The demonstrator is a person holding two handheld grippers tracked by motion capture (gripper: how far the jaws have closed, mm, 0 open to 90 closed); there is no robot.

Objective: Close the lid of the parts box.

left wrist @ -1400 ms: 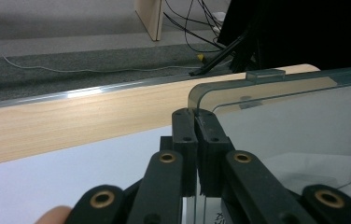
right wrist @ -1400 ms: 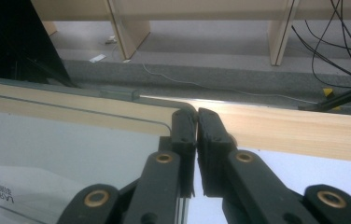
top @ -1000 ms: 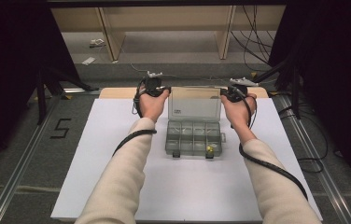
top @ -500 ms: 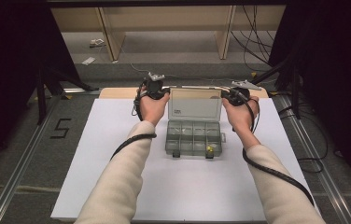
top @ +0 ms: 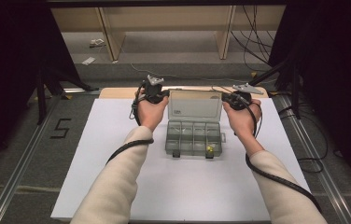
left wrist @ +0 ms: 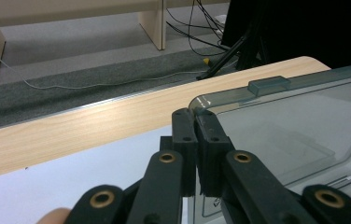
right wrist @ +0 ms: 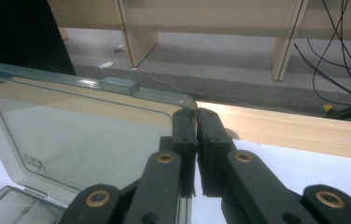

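A clear grey compartment box point(top: 194, 138) lies in the middle of the white sheet, its lid point(top: 197, 105) swung up and standing almost upright. My left gripper point(top: 164, 95) is shut on the lid's upper left corner, and my right gripper point(top: 225, 98) is shut on its upper right corner. In the left gripper view the jaws of the left gripper point(left wrist: 195, 119) meet on the rounded corner of the lid point(left wrist: 295, 121). In the right gripper view the right gripper point(right wrist: 196, 119) pinches the other corner of the lid point(right wrist: 85, 130). A small yellow piece point(top: 208, 149) lies in a front compartment.
The white sheet point(top: 117, 149) covers the table, and a wooden strip point(top: 117, 92) runs along its far edge. Behind it are grey carpet, wooden shelf legs point(top: 108, 37) and cables point(top: 253, 37). A black "5" point(top: 59, 128) marks the floor at the left.
Both hands have shifted only slightly, still at the lid's top corners. The lid stays raised.
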